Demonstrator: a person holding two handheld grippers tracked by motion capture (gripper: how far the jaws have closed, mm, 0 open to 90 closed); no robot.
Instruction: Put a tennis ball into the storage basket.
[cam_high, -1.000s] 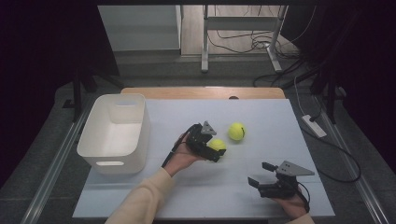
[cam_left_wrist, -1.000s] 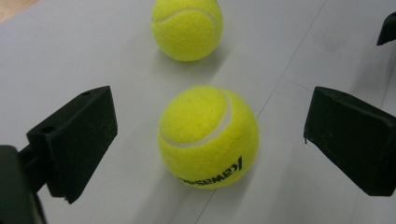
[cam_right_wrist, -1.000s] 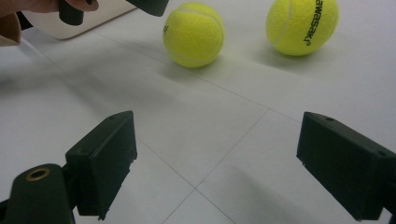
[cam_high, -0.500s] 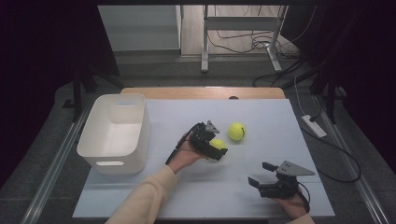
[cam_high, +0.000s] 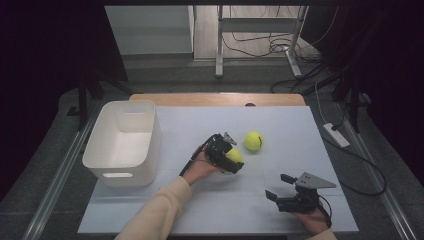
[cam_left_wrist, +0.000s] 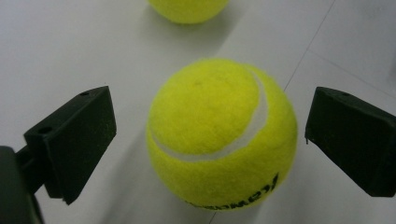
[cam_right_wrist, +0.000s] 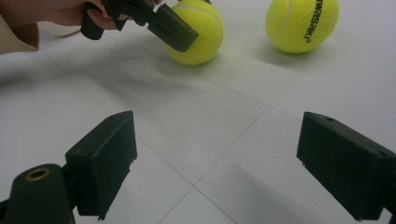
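My left gripper (cam_left_wrist: 205, 140) sits released, jaws either side of the near tennis ball (cam_left_wrist: 222, 135) without touching, second ball (cam_high: 253, 140) at two o'clock, right gripper (cam_right_wrist: 219, 168) released too.

Left gripper (cam_high: 227, 157) reaches forward with fingers spread wide; right gripper (cam_high: 280, 190) rests low, fingers apart.

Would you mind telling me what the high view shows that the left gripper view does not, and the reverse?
The high view alone takes in the white bin, the right hand-held gripper open above bare table, and the floor with its cables beyond the table. The left gripper view alone makes plain the gaps between the open jaws of the left hand-held gripper and the near tennis ball, plus black lettering low on that ball. Both show the near tennis ball between those jaws and the second tennis ball beyond it.
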